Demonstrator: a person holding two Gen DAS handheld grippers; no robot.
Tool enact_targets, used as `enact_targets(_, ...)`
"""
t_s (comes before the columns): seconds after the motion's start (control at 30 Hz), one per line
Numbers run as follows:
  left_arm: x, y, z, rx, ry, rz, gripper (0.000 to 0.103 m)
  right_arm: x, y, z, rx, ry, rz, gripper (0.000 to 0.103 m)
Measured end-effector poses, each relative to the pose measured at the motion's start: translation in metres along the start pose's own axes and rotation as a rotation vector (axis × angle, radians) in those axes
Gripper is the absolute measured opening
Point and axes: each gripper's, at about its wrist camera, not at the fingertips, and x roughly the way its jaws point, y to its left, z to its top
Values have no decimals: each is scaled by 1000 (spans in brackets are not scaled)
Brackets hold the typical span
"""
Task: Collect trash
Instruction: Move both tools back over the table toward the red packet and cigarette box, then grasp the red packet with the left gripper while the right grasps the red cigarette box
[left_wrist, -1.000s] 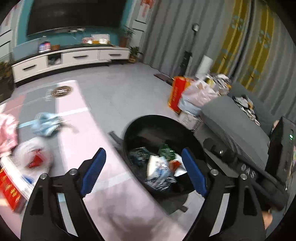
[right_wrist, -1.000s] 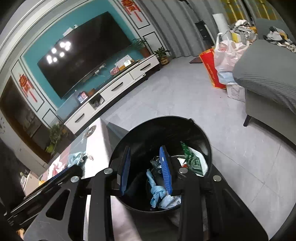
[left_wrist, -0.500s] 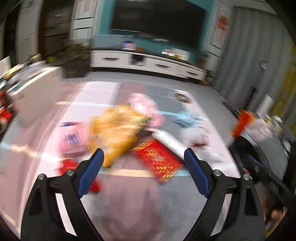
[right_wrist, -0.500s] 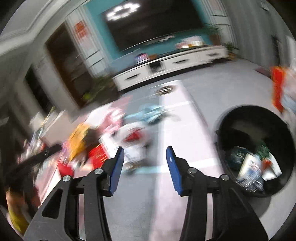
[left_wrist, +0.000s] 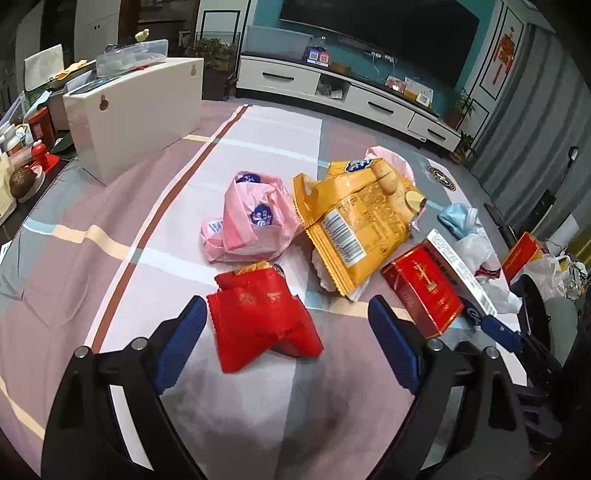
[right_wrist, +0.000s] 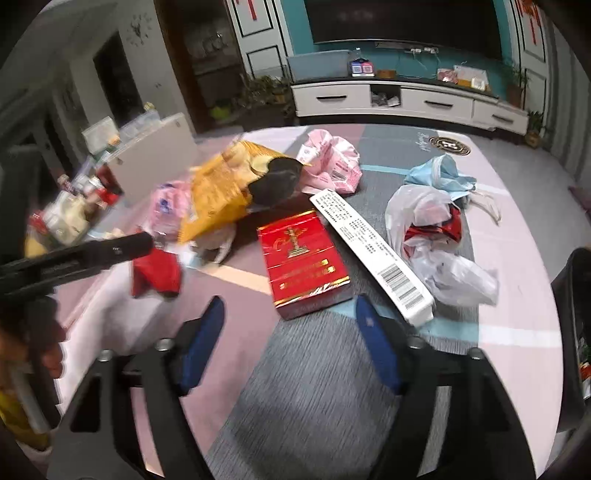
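Litter lies on a cloth-covered table (left_wrist: 110, 206). A crumpled red wrapper (left_wrist: 258, 321) sits between the wide-apart pads of my left gripper (left_wrist: 286, 345), which is open and not touching it. Behind it lie a pink bag (left_wrist: 247, 225) and a yellow chip bag (left_wrist: 354, 218). My right gripper (right_wrist: 290, 347) has its jaws opening, with nothing between them. Just beyond its tips lies a red carton (right_wrist: 303, 258), with a long white box (right_wrist: 369, 240), a white plastic bag (right_wrist: 436, 236) and a blue mask (right_wrist: 439, 173) to the right.
A black bin (right_wrist: 576, 314) stands off the table's right edge. A white case (left_wrist: 136, 110) and small clutter (left_wrist: 26, 155) sit at the table's far left. A TV cabinet (left_wrist: 332, 85) runs along the back wall.
Both grippers swung away from the black bin to the litter on the table. The right jaws went from narrow to wide. The left jaws stayed wide.
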Motion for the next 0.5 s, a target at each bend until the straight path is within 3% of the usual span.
enact_targets(0.27, 23, 0, 0, 14, 49, 14, 89, 37, 11, 13, -93, 27, -94, 79)
enact_targets(0.43, 33, 2, -3, 7, 76, 12, 89, 49, 7, 15, -99, 55, -69, 79)
enact_targets(0.47, 33, 2, -3, 6, 75, 15, 89, 49, 6, 16, -96, 49, -61, 77)
enact_targets(0.5, 34, 4, -4, 2, 75, 16, 86, 48, 6, 16, -93, 46, -59, 62)
